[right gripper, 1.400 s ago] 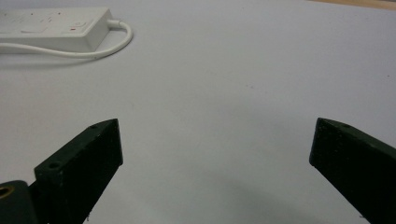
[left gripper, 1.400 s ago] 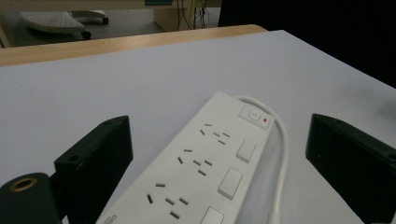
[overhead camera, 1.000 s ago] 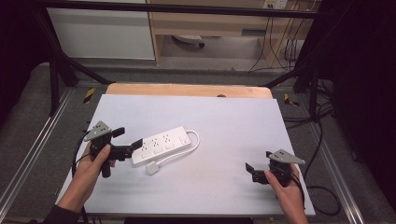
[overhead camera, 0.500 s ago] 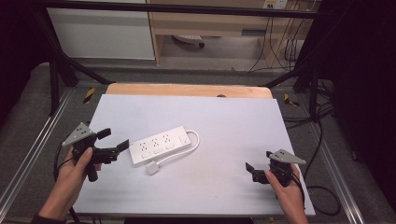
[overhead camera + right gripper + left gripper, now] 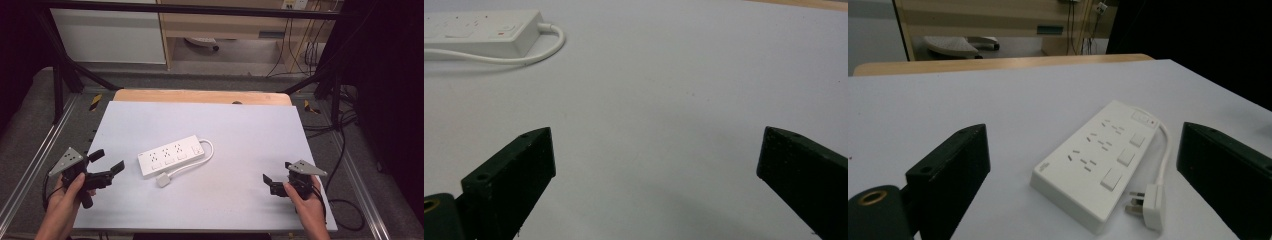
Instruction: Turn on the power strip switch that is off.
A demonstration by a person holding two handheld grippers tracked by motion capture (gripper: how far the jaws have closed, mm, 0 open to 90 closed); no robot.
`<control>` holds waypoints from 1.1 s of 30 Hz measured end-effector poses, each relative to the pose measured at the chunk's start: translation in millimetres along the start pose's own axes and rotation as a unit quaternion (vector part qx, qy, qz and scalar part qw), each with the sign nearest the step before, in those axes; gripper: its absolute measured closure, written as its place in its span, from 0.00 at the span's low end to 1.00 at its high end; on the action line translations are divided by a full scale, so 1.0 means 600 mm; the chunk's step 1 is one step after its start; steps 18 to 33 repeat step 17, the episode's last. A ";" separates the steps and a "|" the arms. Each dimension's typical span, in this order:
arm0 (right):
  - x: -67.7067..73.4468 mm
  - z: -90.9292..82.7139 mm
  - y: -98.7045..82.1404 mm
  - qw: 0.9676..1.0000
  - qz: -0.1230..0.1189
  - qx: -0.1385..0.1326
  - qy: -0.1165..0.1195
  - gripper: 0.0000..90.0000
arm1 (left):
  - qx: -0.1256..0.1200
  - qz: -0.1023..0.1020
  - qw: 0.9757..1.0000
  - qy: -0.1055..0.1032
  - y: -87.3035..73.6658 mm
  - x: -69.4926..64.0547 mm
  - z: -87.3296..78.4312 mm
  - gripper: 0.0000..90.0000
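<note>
Power strip [image 5: 171, 155] lies mid-table, clear of both grippers; left gripper [image 5: 106, 165] and right gripper [image 5: 268, 180] hold jaws wide (plug prongs [image 5: 1134, 208] visible in left gripper view).

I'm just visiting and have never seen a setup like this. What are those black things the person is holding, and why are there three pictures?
No robot here: a person holds a hand-held gripper in each hand, a tool with two black jaws. The high view looks down on the white table, with the left hand-held gripper and the right hand-held gripper near its front corners. The other two pictures come from small cameras riding on each tool, looking out between its jaws. On the table lies a white power strip with its cord and plug. Both tools are open and hold nothing.
</note>
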State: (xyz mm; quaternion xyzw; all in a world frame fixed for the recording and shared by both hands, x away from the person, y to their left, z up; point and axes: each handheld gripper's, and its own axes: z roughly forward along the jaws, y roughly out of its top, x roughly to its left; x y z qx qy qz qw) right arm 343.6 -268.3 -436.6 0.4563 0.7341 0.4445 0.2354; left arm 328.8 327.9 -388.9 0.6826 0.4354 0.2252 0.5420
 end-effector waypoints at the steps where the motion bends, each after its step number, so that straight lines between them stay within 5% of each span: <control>1: 0.000 0.000 0.000 1.000 0.000 0.000 0.000 0.03 | 0.002 0.000 1.000 0.001 -0.005 0.000 0.001 0.08; 10: -0.003 0.002 -0.001 1.000 0.002 0.005 -0.007 0.03 | 0.047 0.009 0.999 -0.001 -0.060 0.000 0.019 0.09; 15: -0.011 0.018 -0.010 0.998 0.014 0.042 -0.038 0.03 | 0.096 0.043 0.994 -0.013 -0.084 -0.013 0.028 0.09; 17: -0.017 0.030 -0.014 0.996 0.020 0.062 -0.053 0.03 | 0.099 0.050 0.994 -0.013 -0.084 -0.017 0.032 0.09; 33: -0.017 0.030 -0.014 0.996 0.020 0.062 -0.053 0.03 | 0.099 0.050 0.994 -0.013 -0.084 -0.017 0.032 0.09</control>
